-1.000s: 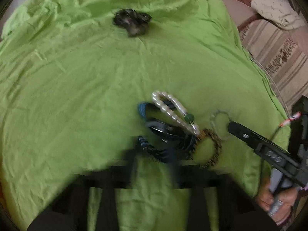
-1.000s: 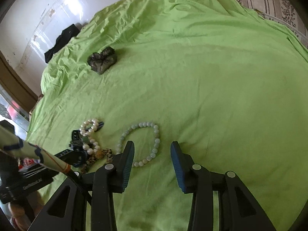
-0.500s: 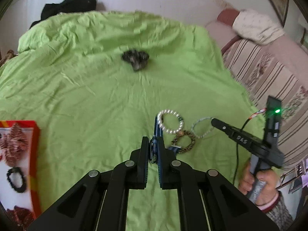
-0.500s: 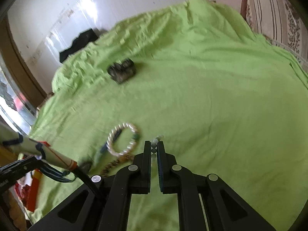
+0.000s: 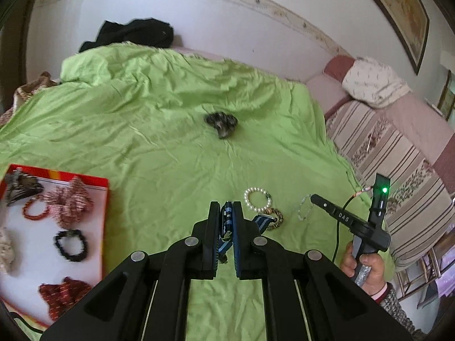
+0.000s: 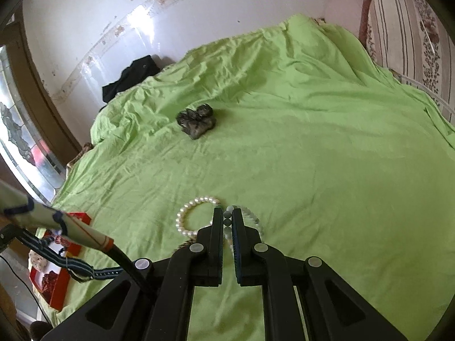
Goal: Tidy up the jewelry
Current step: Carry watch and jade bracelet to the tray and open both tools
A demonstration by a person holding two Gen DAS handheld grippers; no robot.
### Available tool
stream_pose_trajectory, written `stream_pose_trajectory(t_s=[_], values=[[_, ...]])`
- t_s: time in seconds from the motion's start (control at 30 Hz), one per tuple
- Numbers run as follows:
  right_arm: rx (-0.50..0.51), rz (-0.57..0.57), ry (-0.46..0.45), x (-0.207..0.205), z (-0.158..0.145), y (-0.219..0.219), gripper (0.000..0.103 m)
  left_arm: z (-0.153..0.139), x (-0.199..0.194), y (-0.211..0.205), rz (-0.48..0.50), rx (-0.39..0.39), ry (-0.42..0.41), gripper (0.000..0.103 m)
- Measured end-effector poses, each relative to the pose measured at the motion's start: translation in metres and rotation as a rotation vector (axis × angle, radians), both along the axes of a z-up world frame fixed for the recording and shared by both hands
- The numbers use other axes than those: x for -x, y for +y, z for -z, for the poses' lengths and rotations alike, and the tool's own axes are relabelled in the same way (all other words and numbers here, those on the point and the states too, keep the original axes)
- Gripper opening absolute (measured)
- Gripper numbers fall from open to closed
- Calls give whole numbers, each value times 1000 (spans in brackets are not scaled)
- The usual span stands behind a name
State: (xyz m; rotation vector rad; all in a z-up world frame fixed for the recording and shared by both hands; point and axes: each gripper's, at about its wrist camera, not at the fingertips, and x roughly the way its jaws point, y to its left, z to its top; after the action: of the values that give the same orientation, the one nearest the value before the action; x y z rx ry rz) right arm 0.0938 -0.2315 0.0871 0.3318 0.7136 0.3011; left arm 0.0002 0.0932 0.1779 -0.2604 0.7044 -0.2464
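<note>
My left gripper is shut on a blue striped band, held up above the green bedsheet; its tail hangs loose. My right gripper is shut on a pale green bead bracelet, seen from the left wrist as a small loop at that gripper's tip. A white pearl bracelet and a brown spotted bracelet lie on the sheet between the two grippers. A red-rimmed tray lies at the left.
The tray holds several scrunchies and hair ties, among them a black one. A dark scrunchie sits alone mid-bed. A striped sofa runs along the bed's right side. A person's hand grips the right handle.
My left gripper has risen and pulled back with the blue band, bringing the tray into view. My right gripper has shut on the pale green bracelet and lifted a little.
</note>
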Motion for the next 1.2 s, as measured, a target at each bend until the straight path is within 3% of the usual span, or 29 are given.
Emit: stream_pose_trajectory(t_s=[0.4, 0.7, 0.87, 1.2], values=[[-1, -63, -51, 33, -18, 30, 7, -60, 75, 74, -167, -45, -106, 7], [31, -125, -71, 57, -31, 69, 7, -75, 126, 151, -356, -46, -127, 8], [31, -188, -87, 69, -46, 99, 7, -65, 142, 191, -439, -47, -97, 8], [88, -327, -97, 85, -66, 176, 7, -6, 138, 242, -551, -71, 2, 8]])
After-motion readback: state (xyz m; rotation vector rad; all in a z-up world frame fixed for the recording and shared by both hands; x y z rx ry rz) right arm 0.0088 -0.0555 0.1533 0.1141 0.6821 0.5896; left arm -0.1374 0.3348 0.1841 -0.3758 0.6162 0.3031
